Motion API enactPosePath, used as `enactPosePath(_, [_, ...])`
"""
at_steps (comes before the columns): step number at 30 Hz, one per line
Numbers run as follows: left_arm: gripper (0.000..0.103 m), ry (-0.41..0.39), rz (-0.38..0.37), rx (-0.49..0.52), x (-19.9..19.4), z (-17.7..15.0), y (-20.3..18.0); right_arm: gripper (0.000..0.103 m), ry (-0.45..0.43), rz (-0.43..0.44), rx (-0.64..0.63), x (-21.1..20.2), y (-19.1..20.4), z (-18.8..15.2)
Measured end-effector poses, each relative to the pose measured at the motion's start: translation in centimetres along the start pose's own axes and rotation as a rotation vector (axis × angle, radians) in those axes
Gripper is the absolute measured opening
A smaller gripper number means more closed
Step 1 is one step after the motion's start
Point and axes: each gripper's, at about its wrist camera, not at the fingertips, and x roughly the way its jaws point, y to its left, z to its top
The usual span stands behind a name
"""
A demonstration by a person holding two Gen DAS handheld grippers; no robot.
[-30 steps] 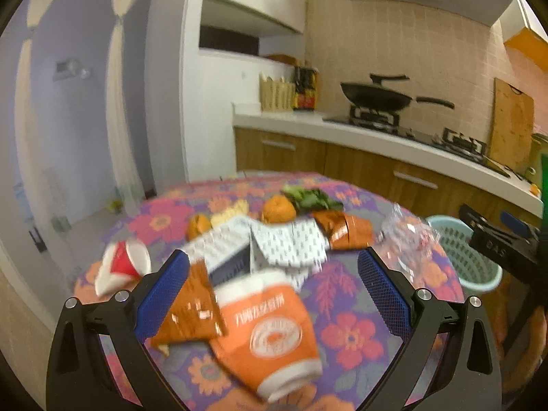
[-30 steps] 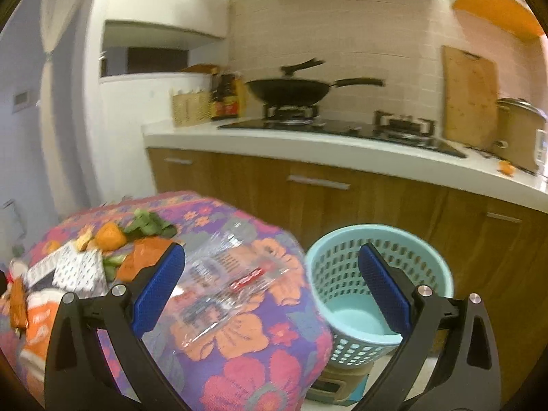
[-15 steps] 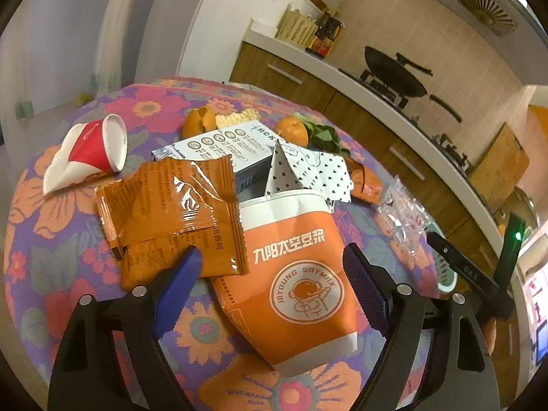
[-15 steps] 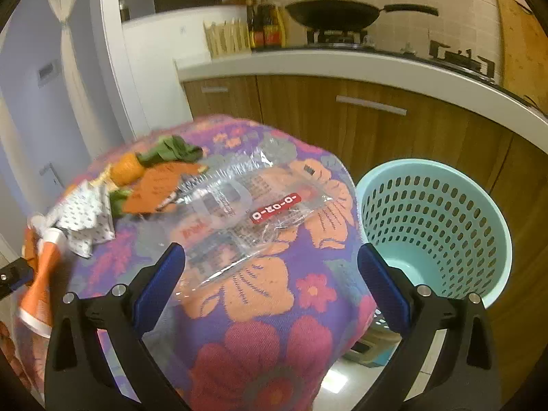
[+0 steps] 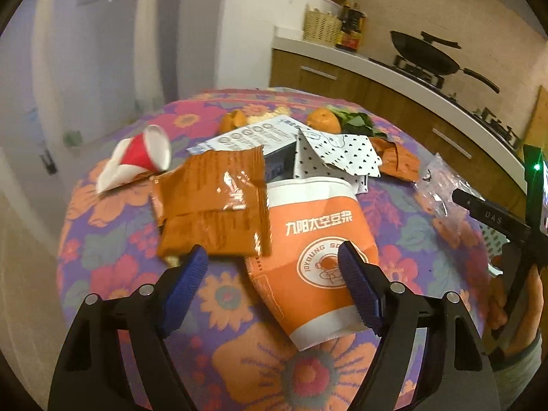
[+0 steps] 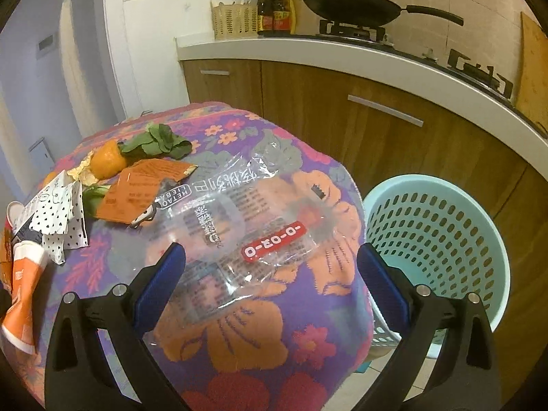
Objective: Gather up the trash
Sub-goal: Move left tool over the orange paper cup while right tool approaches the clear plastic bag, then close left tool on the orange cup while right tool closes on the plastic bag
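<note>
Trash lies on a round table with a flowered cloth point(image 5: 113, 246). My left gripper point(image 5: 274, 274) is open, low over a flattened orange paper cup point(image 5: 315, 246) and a brown snack wrapper point(image 5: 212, 205). A red paper cup point(image 5: 144, 157), a spotted paper point(image 5: 339, 154), a white box point(image 5: 250, 137) and orange peels point(image 5: 322, 120) lie beyond. My right gripper point(image 6: 270, 270) is open over a clear plastic bag point(image 6: 239, 226) with a red label. A light blue basket point(image 6: 441, 239) stands on the floor to the right of the table.
An orange wrapper point(image 6: 144, 191), green leaves point(image 6: 157, 144) and a peel point(image 6: 109, 164) lie left of the clear bag. A wooden kitchen counter point(image 6: 342, 109) with a wok point(image 6: 349, 3) runs behind. The table edge drops off beside the basket.
Both grippers have lowered toward the table. The left one now hangs close over the orange cup and the right one close over the clear bag. Both stay open.
</note>
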Motion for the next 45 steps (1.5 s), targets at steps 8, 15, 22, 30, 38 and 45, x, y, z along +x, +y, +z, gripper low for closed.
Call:
enactPosePath(8, [0.073,0.034,-0.030,-0.045,-1.0,-0.6,0.8,0.095,-0.020,0.040,0.032,-0.3,-0.6,-0.2])
enactPosePath(15, [0.071,0.082,-0.177,-0.052,0.5,-1.0,-1.1,0.095,-0.042,0.023,0.041,-0.8,-1.6,-0.3])
enactPosePath(22, [0.031,0.051,-0.208,0.021,0.7,-0.4,-3.2,0.095,-0.057,0.004,0.069,-1.0,-3.9,0.0])
enactPosePath(30, [0.028,0.005,-0.204,0.068,0.9,1.1,-5.6,0.095,-0.002,0.128,0.088,0.8,-4.4,1.7])
enactPosePath(38, [0.028,-0.064,-0.234,0.131,-0.2,2.8,-7.7,0.095,0.031,0.137,-0.230,1.3,2.1,1.4])
enactPosePath(45, [0.028,-0.083,-0.272,0.148,-0.3,3.5,-9.1,0.077,0.064,0.089,-0.238,2.7,2.5,0.8])
